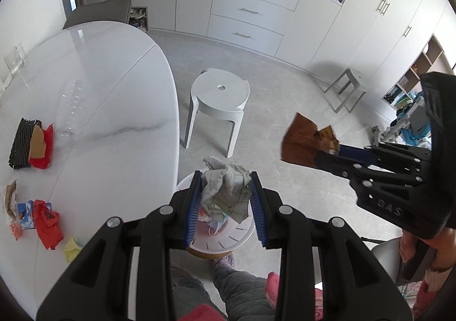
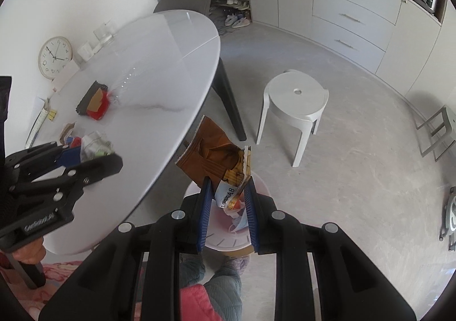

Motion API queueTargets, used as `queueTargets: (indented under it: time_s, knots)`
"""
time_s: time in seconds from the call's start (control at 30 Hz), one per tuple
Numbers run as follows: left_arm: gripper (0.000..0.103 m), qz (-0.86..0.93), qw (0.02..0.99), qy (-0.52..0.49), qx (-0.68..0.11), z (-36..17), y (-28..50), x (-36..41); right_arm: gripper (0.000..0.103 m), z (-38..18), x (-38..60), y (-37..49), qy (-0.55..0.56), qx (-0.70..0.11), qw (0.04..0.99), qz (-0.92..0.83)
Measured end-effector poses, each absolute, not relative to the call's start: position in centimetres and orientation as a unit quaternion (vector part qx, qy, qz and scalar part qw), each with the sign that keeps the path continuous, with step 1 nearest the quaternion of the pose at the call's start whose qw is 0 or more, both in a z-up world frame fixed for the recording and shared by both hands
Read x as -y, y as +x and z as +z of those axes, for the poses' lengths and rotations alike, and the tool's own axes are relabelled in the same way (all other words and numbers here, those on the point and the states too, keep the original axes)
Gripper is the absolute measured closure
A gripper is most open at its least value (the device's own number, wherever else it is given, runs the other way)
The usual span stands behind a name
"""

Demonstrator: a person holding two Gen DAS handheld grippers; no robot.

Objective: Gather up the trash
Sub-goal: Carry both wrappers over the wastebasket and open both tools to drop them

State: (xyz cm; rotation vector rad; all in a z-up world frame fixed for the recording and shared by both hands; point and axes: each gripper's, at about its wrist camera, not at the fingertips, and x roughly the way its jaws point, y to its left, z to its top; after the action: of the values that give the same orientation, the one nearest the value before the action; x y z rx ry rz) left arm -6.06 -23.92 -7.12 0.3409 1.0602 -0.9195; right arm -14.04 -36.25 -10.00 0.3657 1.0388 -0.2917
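My left gripper (image 1: 225,178) is shut on a crumpled grey-green paper wad (image 1: 225,190) and holds it over a white trash bin (image 1: 245,235) on the floor beside the table. My right gripper (image 2: 228,183) is shut on a torn brown snack wrapper (image 2: 212,154), held above the same bin (image 2: 225,241), which holds several scraps. In the left wrist view the right gripper (image 1: 327,151) holds the wrapper (image 1: 302,140) off to the right. In the right wrist view the left gripper (image 2: 97,154) shows at the left with the wad (image 2: 94,144).
On the white oval table (image 1: 114,87) lie a black, brown and red wrapper pile (image 1: 30,144), a clear plastic bottle (image 1: 71,107), red scraps (image 1: 47,224) and a yellow scrap (image 1: 71,248). A white stool (image 1: 219,98) stands on the floor beyond the bin. My legs and pink slippers (image 1: 272,285) are below.
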Motion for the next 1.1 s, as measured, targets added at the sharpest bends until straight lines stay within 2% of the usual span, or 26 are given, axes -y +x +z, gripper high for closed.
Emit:
queueTargets:
  time_s: [0.47, 0.53, 0.57, 0.6, 0.7, 0.77, 1.1]
  knots:
    - [0.069, -0.397, 0.741, 0.163, -0.517, -9.5, -6.3, 26.5, 0.079, -11.1, 38.7, -15.1, 0.174, -0.498, 0.843, -0.105]
    - [0.062, -0.394, 0.740, 0.162, -0.520, -9.6, -6.3, 26.6, 0.079, -11.2, 38.9, -15.1, 0.174, -0.500, 0.843, -0.101]
    - [0.050, -0.391, 0.741, 0.161, -0.522, -9.7, -6.2, 26.6, 0.079, -11.3, 39.0, -15.0, 0.174, -0.500, 0.842, -0.100]
    - [0.033, -0.387, 0.742, 0.163, -0.522, -9.7, -6.3, 26.6, 0.079, -11.3, 38.9, -14.9, 0.174, -0.501, 0.842, -0.098]
    - [0.018, -0.377, 0.750, 0.162, -0.519, -9.6, -6.4, 26.4, 0.079, -11.4, 38.9, -14.6, 0.173, -0.502, 0.842, -0.094]
    - [0.013, -0.367, 0.754, 0.164, -0.520, -9.7, -6.2, 26.4, 0.079, -11.5, 39.0, -14.5, 0.172, -0.503, 0.842, -0.093]
    - [0.012, -0.351, 0.759, 0.156, -0.525, -9.4, -5.6, 25.6, 0.079, -11.9, 38.7, -14.0, 0.170, -0.510, 0.839, -0.083]
